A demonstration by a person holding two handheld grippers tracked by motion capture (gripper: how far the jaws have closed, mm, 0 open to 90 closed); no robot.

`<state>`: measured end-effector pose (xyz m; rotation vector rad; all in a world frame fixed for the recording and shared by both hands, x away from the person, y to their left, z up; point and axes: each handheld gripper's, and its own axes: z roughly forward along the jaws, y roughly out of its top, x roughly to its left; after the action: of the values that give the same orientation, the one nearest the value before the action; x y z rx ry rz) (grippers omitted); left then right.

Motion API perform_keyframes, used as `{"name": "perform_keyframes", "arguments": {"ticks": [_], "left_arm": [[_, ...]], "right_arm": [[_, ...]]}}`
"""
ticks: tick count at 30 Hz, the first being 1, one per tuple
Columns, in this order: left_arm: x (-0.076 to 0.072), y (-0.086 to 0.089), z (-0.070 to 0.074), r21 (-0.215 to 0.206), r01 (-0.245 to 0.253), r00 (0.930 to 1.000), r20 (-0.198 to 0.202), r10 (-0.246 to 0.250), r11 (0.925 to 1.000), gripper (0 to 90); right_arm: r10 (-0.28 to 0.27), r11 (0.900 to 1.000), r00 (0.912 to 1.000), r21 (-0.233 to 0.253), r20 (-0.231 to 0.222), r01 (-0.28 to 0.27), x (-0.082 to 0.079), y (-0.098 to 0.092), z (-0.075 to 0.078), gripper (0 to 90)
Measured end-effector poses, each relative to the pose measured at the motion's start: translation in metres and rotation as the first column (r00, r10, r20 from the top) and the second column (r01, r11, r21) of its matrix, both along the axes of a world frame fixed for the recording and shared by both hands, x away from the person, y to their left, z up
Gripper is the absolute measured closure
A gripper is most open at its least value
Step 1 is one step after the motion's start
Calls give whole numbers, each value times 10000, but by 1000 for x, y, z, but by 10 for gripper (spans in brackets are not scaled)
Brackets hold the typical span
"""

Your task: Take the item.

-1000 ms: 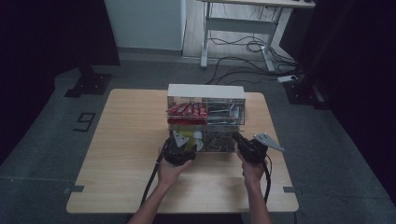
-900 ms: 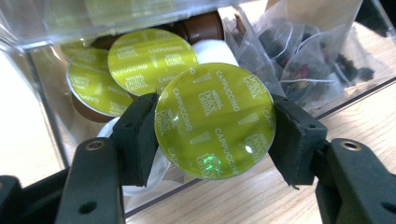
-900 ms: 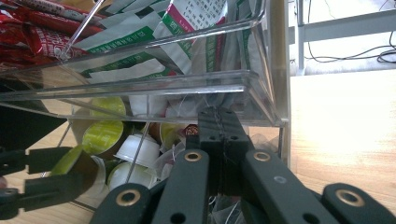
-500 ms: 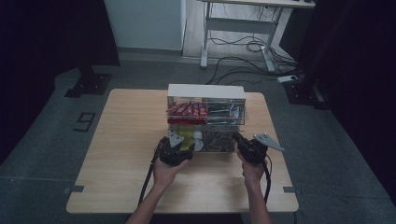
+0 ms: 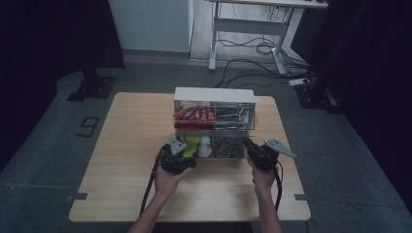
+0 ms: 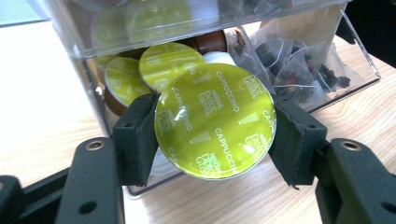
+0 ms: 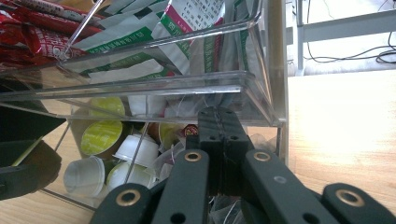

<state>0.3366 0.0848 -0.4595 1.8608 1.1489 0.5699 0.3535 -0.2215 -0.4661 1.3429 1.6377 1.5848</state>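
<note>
One green-lidded cappuccino capsule is pinched by the left tool just before the clear organizer's lower left compartment on the worktop, while the right tool is pressed together at its right.

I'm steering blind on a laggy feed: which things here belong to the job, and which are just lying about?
In the job:
- capsule, clamped in the left hand-held gripper
- clear organizer it comes from
- right hand-held gripper, jaws together at the organizer's front

Lying about:
- red sachets
- green-and-white packets
- tea bags
- other capsules
</note>
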Motion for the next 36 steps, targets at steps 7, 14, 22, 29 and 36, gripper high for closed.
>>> {"name": "perform_keyframes", "arguments": {"ticks": [7,14,22,29,36], "left_arm": [[-4,11,-2,-42,-118,9999,-24,118,9999,385],[-7,18,-2,-81,-208,9998,-13,208,9998,385],[-11,27,-4,-164,-326,9995,-26,326,9993,385],[-13,37,-6,-169,-455,9989,-99,454,9988,386],[-14,48,-10,-128,-638,9978,-177,636,9979,386]], "right_arm": [[-17,10000,10000,-16,0,17,0,0,0,893],[-11,10000,10000,-12,-2,11,0,0,0,893],[-34,10000,10000,-21,-4,34,0,0,0,893],[-38,10000,10000,-34,-5,38,0,0,-1,893],[-33,10000,10000,-40,-18,33,0,0,-1,893]]}}
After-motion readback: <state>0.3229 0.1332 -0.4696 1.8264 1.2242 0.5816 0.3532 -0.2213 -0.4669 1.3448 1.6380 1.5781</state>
